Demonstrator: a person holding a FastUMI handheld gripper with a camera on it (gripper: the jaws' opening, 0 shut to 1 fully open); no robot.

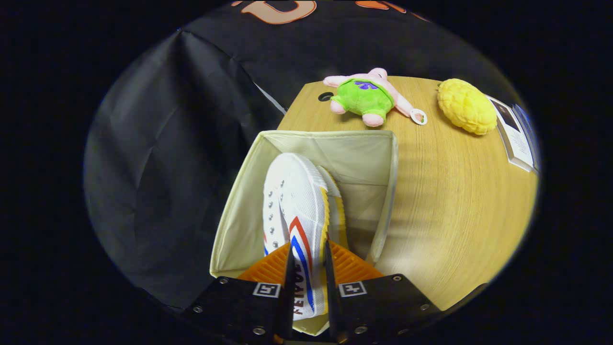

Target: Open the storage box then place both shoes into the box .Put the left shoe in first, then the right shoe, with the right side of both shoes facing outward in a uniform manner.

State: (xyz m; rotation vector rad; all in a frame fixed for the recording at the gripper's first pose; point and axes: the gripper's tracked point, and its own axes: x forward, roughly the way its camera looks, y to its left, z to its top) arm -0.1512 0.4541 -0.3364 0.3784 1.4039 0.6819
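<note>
**A:** How many shoes do you count?

**B:** Two. One white shoe [296, 201] with a red and a blue stripe lies on its side in the centre of the frame, toe pointing away, heel toward the camera. A second shoe [336, 211] sits just to its right, mostly hidden; a sliver of white upper and yellow sole is all I can make out.

**A:** And the box?

**B:** One box [230, 211], cream fabric, open at the top, in the lower middle of the frame. Both shoes are down inside it, the striped one reaching back over the near rim.

**A:** What are the tongs doing?

**B:** The tongs [309, 268] are at the bottom centre, closed to a narrow gap, and the heel of the striped shoe fills that gap. Both fingers [289, 268] press against its sides, so they have hold of it.

**A:** Anything else around?

**B:** The box stands on one wooden counter [455, 206]. Beyond it, in the upper middle, lies one plush toy [366, 96], pink with a green body. To its right, well apart from the box, is one yellow bumpy ball [467, 106]. At the far right edge lies a booklet [515, 134].
</note>
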